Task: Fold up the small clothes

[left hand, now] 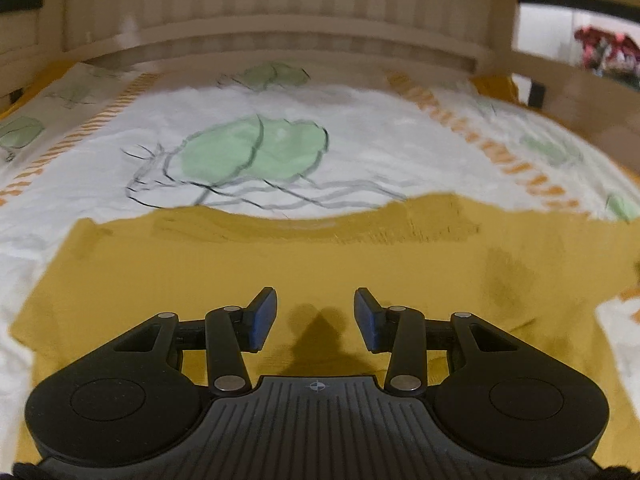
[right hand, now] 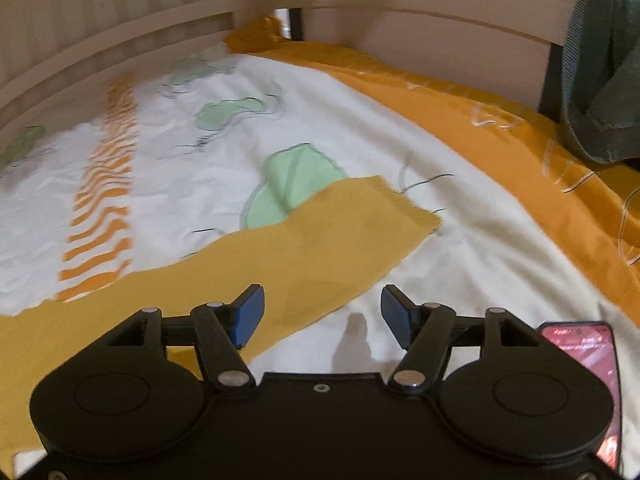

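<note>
A mustard-yellow garment (left hand: 280, 264) lies flat on a white bedsheet (left hand: 360, 120) printed with green leaves. My left gripper (left hand: 316, 316) is open and empty, hovering low over the garment's middle. In the right wrist view the same garment (right hand: 320, 240) shows its sleeve end reaching toward the right. My right gripper (right hand: 322, 314) is open and empty, over the garment's lower edge, its left pad (right hand: 248, 316) above the cloth and its right pad (right hand: 394, 318) above bare sheet.
A wooden slatted bed frame (left hand: 280, 12) rings the far side. An orange blanket border (right hand: 520, 140) runs along the right. A dark green cloth (right hand: 604, 68) hangs over the rail. A phone (right hand: 588, 364) with a lit screen lies at the right.
</note>
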`<action>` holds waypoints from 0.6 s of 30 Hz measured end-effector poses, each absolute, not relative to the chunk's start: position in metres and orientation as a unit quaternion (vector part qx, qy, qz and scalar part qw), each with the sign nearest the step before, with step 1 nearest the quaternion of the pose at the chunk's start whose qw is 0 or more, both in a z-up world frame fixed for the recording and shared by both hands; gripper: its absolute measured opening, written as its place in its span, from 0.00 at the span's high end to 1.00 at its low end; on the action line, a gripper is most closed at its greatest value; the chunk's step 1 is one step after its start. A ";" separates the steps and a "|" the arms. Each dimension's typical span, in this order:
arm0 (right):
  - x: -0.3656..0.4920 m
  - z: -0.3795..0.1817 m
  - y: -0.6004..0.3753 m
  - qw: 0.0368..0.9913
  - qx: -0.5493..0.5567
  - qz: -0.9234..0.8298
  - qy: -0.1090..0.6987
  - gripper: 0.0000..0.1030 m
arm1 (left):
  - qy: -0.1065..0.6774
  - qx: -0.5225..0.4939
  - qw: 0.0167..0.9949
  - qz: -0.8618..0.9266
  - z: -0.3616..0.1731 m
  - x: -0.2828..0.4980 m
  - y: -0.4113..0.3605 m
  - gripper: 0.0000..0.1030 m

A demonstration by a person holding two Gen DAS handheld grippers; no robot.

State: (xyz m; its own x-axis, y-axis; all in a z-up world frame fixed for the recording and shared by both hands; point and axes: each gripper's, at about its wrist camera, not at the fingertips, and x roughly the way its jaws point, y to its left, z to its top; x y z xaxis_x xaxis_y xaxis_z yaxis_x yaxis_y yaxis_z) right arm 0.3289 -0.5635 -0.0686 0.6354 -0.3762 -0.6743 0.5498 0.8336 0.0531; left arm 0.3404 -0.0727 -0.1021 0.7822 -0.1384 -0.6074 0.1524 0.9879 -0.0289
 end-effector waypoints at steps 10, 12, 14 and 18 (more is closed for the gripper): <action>0.333 -0.095 -0.609 0.874 0.225 -0.284 0.324 0.29 | 0.343 0.052 0.935 -0.075 -0.125 0.344 -0.088 0.60; 0.334 -0.096 -0.615 0.873 0.243 -0.285 0.313 0.27 | 0.343 0.047 0.935 -0.076 -0.125 0.344 -0.087 0.60; 0.337 -0.097 -0.618 0.872 0.256 -0.284 0.305 0.29 | 0.342 0.046 0.935 -0.076 -0.125 0.343 -0.088 0.60; 0.350 -0.090 -0.618 0.877 0.240 -0.279 0.310 0.86 | 0.341 0.048 0.936 -0.076 -0.126 0.344 -0.088 0.60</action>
